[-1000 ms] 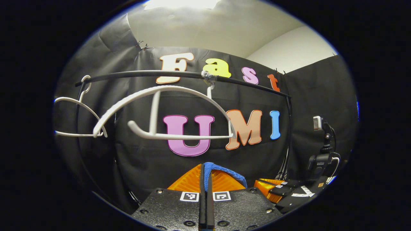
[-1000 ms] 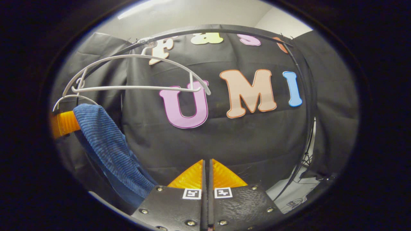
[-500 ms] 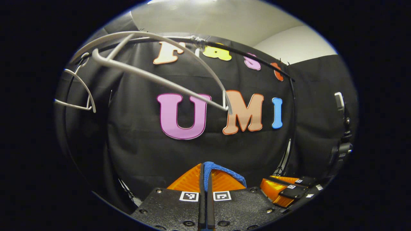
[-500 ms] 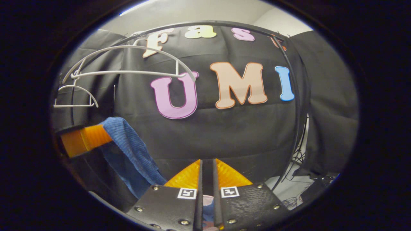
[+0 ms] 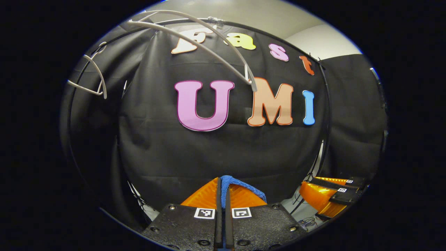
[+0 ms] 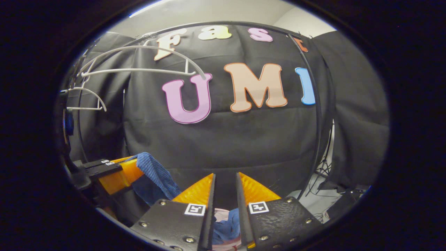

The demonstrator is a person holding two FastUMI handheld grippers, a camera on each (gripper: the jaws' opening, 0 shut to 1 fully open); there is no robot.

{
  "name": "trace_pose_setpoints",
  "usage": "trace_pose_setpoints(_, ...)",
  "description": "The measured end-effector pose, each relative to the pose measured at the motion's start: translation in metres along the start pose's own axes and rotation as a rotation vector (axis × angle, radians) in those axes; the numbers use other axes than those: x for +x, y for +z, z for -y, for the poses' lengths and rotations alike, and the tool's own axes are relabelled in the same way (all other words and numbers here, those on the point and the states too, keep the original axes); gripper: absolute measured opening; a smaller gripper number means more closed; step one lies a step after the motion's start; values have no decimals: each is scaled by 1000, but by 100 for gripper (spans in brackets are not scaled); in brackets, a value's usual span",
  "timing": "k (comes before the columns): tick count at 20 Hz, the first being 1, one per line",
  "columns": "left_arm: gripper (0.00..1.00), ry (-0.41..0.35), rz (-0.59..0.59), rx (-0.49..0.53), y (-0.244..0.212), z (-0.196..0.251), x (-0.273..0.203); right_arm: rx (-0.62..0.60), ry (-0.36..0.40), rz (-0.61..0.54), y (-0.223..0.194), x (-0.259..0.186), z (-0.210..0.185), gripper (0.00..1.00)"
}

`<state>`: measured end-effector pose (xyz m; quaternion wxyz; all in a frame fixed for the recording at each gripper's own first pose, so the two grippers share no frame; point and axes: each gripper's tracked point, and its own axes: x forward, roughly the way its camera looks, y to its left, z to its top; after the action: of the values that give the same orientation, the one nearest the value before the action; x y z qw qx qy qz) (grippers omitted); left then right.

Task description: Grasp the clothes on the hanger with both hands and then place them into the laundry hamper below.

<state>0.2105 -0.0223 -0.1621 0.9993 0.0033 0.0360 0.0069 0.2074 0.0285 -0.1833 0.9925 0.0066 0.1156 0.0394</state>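
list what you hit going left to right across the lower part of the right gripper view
The left gripper's orange fingers → blue ribbed cloth they pinch → the right gripper, fingers parted, blue and pink fabric below the gap → black curved rail of the rack.

Apart from the booth wall's lettering, no readable text, brand or number appears in either view. The only signs are small black-and-white square code markers, one on each finger base of the left tool [image 5: 223, 186] and of the right tool [image 6: 225, 183]; they carry patterns, not words.
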Motion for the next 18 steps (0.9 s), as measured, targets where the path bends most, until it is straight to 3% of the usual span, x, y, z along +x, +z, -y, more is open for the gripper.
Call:
trace_pose_setpoints(2, 4, 11, -40, 7, -25, -2, 8, -1, 3, -27, -19, 5, 3, 39)
trace_pose_setpoints(6, 7, 11, -135, -7, -75, 2, 14, -17, 4, -62, -48, 8, 10, 30)
trace_pose_setpoints(8, 8, 14, -169, 2, -95, 2, 16, -21, 8, -78, -61, 9, 8, 44)
trace_pose_setpoints(11, 9, 0, -237, 25, -133, 8, 17, -21, 8, -98, -82, 10, 10, 49)
trace_pose_setpoints(14, 9, -15, -358, 30, -186, 11, 11, -24, -3, -138, -106, 8, 14, 74)
trace_pose_setpoints(15, 10, -21, -387, 41, -204, 9, 7, -23, -15, -145, -112, 8, 18, 87)
trace_pose_setpoints(17, 17, -53, -477, 43, -240, 13, 1, -5, -31, -155, -119, 6, 24, 97)
trace_pose_setpoints(18, 29, -55, -505, 49, -251, 12, -1, 9, -34, -164, -123, 4, 25, 99)
